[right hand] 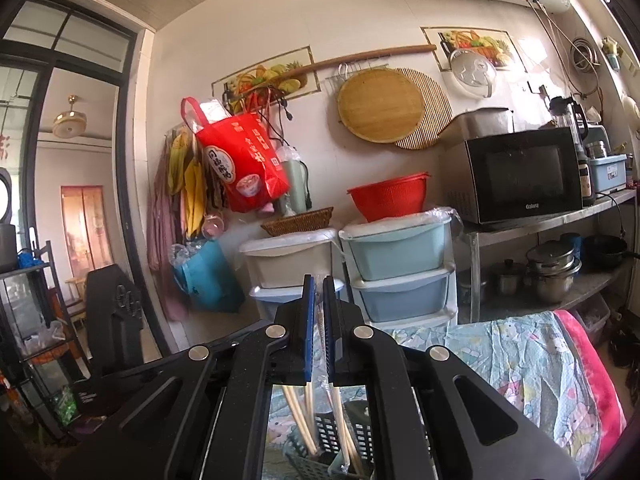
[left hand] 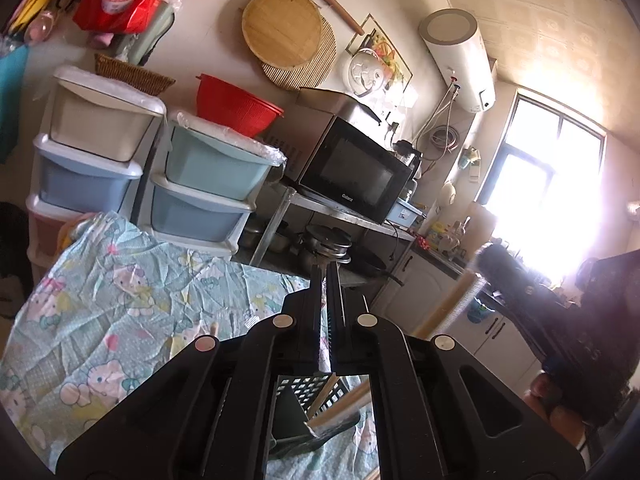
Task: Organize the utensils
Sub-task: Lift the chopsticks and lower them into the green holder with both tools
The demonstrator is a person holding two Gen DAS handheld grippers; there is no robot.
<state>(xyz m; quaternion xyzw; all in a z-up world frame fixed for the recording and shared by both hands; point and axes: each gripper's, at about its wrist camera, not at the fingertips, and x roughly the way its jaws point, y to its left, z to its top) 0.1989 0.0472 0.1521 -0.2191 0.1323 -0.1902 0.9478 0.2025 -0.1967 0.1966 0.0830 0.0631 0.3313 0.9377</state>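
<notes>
Below the right tongs (right hand: 316, 292), seen through the gap in their frame, several pale chopsticks (right hand: 298, 416) stand in a dark perforated utensil basket (right hand: 332, 436) on the cloth-covered counter (right hand: 500, 356). Their long axes run steeply upward, leaning a little apart, with the upper ends pointing toward the blue-edged pads. A thin pale stick also shows in the narrow slit between those pads, so these tongs look pinched almost shut on a chopstick, its lower end hanging over the basket. I judge the coming move to be a straight lowering along that axis.

The left tongs (left hand: 327, 276) are closed tight with nothing visible between them. Under them the same basket (left hand: 308, 394) appears, chopsticks (left hand: 352, 398) slanting up to the right. Both hands are near it; the right sits more directly above.
</notes>
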